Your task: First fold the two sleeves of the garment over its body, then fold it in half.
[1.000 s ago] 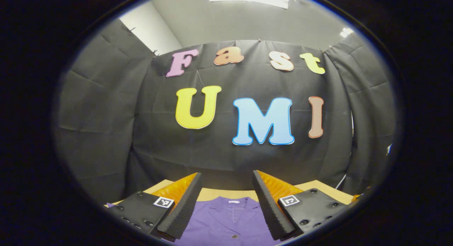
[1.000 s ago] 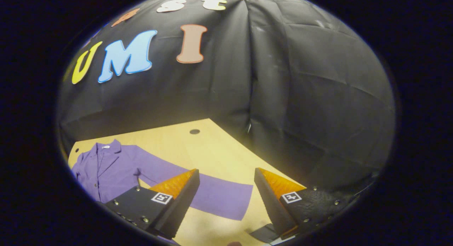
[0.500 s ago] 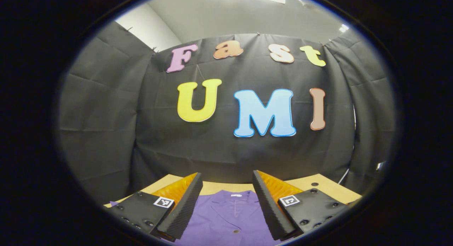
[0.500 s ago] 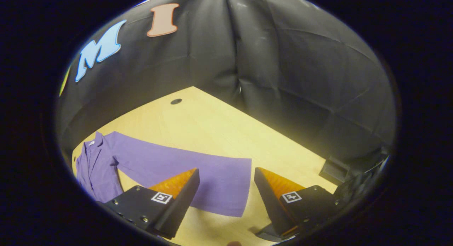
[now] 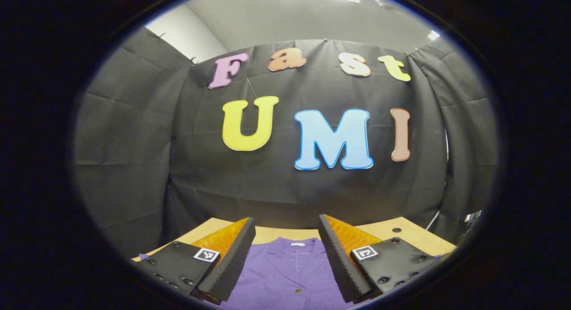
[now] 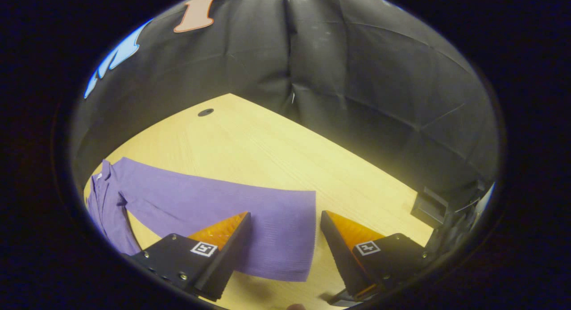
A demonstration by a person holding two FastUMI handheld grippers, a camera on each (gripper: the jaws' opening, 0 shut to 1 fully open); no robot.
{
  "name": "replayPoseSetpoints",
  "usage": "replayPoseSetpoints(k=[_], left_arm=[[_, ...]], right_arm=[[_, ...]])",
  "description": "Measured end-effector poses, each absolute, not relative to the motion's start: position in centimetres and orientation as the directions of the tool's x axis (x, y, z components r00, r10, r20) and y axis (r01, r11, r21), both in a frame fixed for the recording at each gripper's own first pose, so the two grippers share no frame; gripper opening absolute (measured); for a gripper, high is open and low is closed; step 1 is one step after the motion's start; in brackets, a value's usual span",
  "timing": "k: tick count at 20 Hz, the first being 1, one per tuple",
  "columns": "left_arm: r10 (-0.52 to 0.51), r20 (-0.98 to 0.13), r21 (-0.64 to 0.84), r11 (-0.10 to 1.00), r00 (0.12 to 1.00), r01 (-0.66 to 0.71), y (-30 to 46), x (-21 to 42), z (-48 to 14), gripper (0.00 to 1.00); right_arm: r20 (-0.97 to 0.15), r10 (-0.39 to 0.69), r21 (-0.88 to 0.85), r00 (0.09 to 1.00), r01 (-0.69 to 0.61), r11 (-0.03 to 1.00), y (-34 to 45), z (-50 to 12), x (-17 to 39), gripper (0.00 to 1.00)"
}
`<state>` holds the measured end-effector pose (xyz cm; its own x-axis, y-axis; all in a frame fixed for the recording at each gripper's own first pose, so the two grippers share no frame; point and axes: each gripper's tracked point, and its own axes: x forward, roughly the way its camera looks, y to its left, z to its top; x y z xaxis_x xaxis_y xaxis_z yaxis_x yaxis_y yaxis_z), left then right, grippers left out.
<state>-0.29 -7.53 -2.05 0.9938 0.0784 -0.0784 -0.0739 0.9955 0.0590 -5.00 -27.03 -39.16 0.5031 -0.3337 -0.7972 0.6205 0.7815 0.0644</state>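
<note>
A purple button-front garment (image 5: pixel 290 274) lies flat on the wooden table (image 5: pixel 401 236), collar toward the back wall. In the left gripper view my left gripper (image 5: pixel 285 261) hangs open above its chest, holding nothing. One long sleeve (image 6: pixel 232 212) stretches out over the table in the right gripper view, the garment's body (image 6: pixel 105 207) at its far left end. My right gripper (image 6: pixel 285 247) is open just above the sleeve's cuff end (image 6: pixel 290 238), which lies between its fingers; whether they touch the cloth I cannot tell.
Black cloth walls close in the table's back and right sides. A small round hole (image 6: pixel 205 112) sits in the tabletop near the back corner. A dark box-shaped object (image 6: pixel 430 207) stands at the table's right edge. Bare wood (image 6: pixel 285 158) lies beyond the sleeve.
The right gripper has swung right and come down toward the sleeve's cuff, which now looms larger between its fingers. The left gripper has tipped slightly down, showing more of the garment.
</note>
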Motion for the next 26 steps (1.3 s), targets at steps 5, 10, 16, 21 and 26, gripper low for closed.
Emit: replayPoseSetpoints(k=[5,10,16,21,26], left_arm=[[0.069,-0.088,0.052,0.997,0.994,-0.064,-6.6,0.1,-2.4,0.92],[0.07,-0.085,0.035,0.997,0.994,-0.067,-4.9,0.0,-2.1,0.92],[0.078,-0.071,0.038,0.996,0.994,-0.075,-2.7,-0.9,-1.7,0.92],[0.088,-0.07,0.028,0.996,0.994,-0.086,-0.9,-2.1,-1.4,0.92],[0.08,-0.075,0.03,0.997,0.994,-0.078,1.4,-2.7,-1.4,0.92]], right_arm=[[-0.782,-0.367,0.066,0.504,0.653,0.755,-27.2,-39.2,-5.1,0.96],[-0.781,-0.347,0.077,0.519,0.631,0.772,-26.4,-39.1,-4.5,0.87],[-0.778,-0.327,0.131,0.536,0.648,0.75,-25.8,-39.1,-3.7,0.2],[-0.783,-0.326,0.128,0.53,0.65,0.749,-25.5,-38.9,-3.6,0.0],[-0.754,-0.333,0.168,0.566,0.657,0.735,-25.2,-35.9,-3.6,0.0]])
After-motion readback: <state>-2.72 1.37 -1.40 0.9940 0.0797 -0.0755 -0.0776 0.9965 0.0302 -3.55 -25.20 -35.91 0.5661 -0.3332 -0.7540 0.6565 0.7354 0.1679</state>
